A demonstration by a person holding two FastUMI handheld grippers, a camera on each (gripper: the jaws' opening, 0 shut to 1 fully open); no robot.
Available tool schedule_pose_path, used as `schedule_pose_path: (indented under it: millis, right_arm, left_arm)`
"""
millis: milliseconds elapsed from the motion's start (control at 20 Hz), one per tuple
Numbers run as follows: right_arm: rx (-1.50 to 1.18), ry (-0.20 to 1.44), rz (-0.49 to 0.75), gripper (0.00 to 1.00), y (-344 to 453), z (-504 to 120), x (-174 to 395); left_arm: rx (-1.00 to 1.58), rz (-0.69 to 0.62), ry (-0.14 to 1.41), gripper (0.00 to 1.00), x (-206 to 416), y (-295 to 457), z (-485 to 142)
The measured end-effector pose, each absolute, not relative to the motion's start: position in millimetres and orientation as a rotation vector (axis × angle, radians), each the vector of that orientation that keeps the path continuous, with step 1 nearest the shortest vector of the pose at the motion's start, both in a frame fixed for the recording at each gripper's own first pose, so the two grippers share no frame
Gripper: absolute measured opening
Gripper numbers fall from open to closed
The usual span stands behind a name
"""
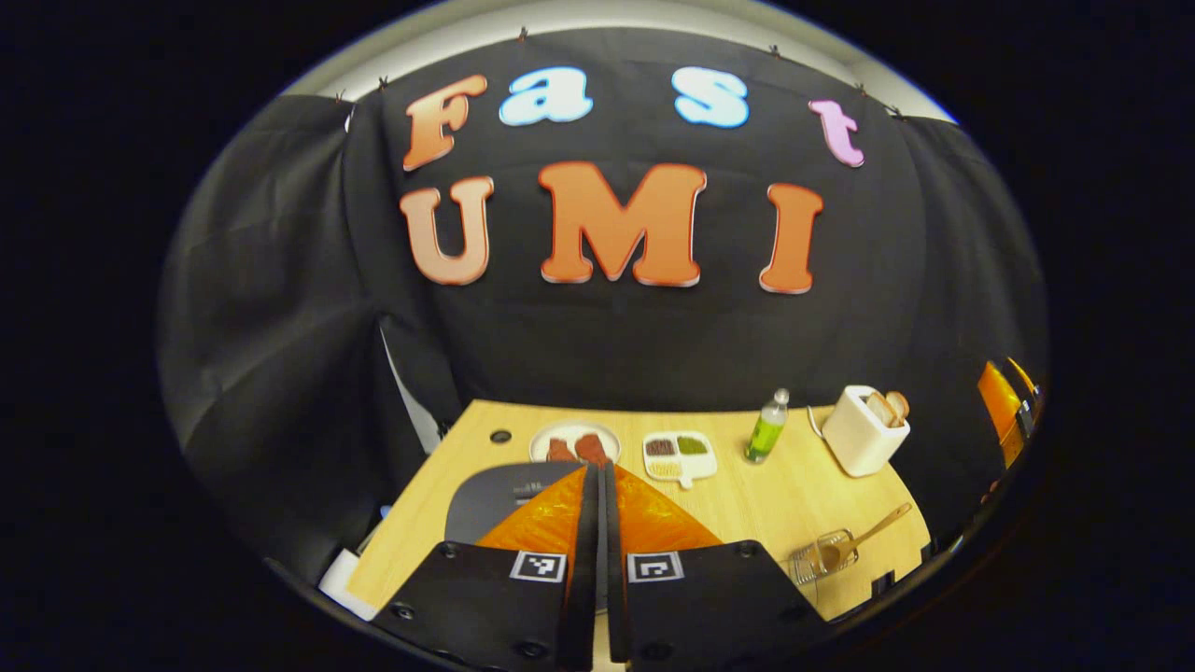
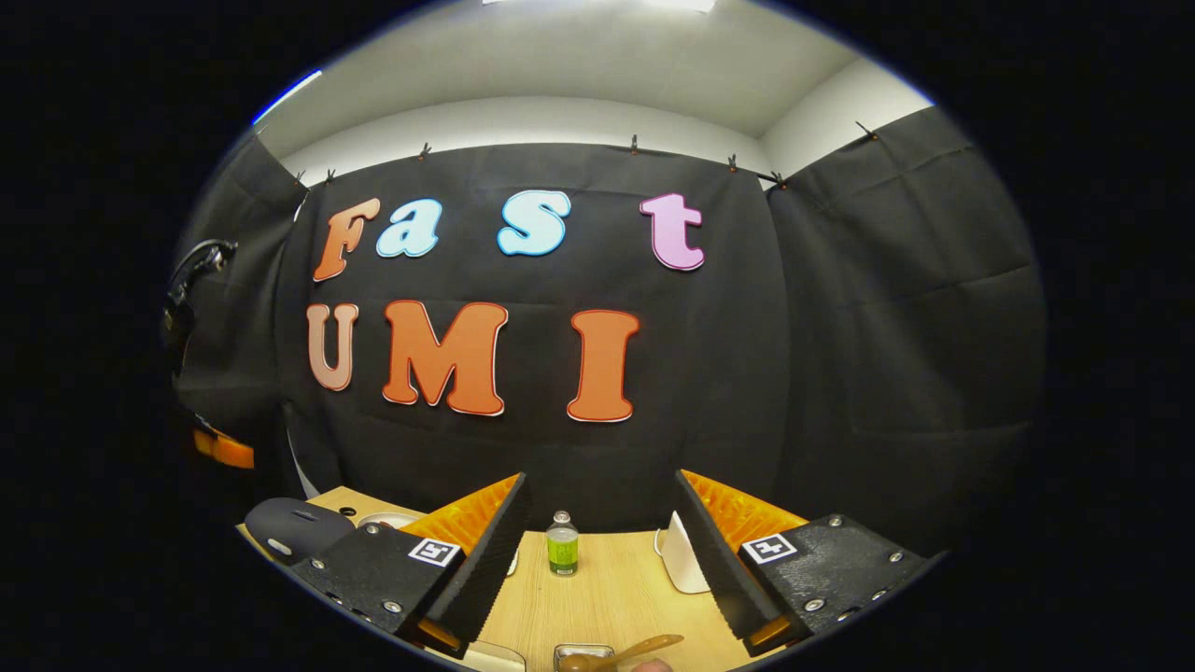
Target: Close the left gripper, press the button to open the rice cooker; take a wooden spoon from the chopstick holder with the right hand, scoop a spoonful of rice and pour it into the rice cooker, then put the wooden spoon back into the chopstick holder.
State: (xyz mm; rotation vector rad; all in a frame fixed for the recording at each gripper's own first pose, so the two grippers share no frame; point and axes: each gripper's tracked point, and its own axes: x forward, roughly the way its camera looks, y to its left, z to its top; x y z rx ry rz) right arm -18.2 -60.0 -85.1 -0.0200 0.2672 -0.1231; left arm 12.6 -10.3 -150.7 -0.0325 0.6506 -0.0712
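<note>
Wooden table (image 1: 747, 504) carries the cooker (image 1: 495, 495), lid down; left gripper (image 1: 597, 485) hangs above it, fingers pressed together, empty. Right gripper (image 2: 602, 537) gapes wide, empty, spoon (image 2: 616, 653) just below.

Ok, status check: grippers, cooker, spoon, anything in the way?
Left gripper shut, above the closed rice cooker. Right gripper open, empty. Wooden spoon in its chopstick holder. Nothing blocking the lid.
</note>
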Motion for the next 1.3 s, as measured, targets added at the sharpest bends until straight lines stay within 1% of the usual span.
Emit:
schedule_pose_path:
  millis: [100, 200, 400, 600, 700, 1000, 1050, 1100, 1300]
  right_arm:
    - [-0.019, 0.280, -0.140, 0.94, -65.7, -90.9, -21.5]
    - [-0.023, 0.294, -0.154, 0.94, -71.4, -96.8, -24.3]
    - [-0.044, 0.335, -0.186, 0.94, -81.2, -113.1, -32.7]
    - [-0.047, 0.400, -0.200, 0.94, -80.8, -132.3, -38.9]
    - [-0.038, 0.429, -0.213, 0.94, -90.5, -144.0, -51.0]
    - [-0.005, 0.509, -0.256, 0.94, -101.4, -171.5, -62.0]
    - [-0.004, 0.517, -0.260, 0.94, -102.9, -174.8, -63.0]
    - [-0.004, 0.523, -0.263, 0.94, -103.9, -177.3, -63.3]
    - [0.001, 0.567, -0.262, 0.94, -104.8, -192.7, -65.7]
  left_arm:
    - [-0.065, -0.049, 0.787, 0.10, 1.7, -1.1, -175.7]
    - [-0.089, -0.035, 0.891, 0.11, -7.6, 5.3, -195.6]
    - [-0.106, -0.001, 1.033, 0.10, -17.7, 19.2, -219.6]
    - [-0.179, 0.018, 1.178, 0.10, -29.5, 23.3, -248.4]
    - [-0.229, 0.035, 1.239, 0.10, -35.2, 23.6, -264.1]
    - [-0.343, 0.088, 1.354, 0.12, -51.2, 25.1, -289.9]
    - [-0.348, 0.088, 1.322, 0.14, -41.0, 28.3, -288.9]
    - [-0.346, 0.085, 1.328, 0.11, -41.8, 30.8, -293.1]
    - [-0.348, 0.082, 1.346, 0.08, -44.1, 29.2, -298.3]
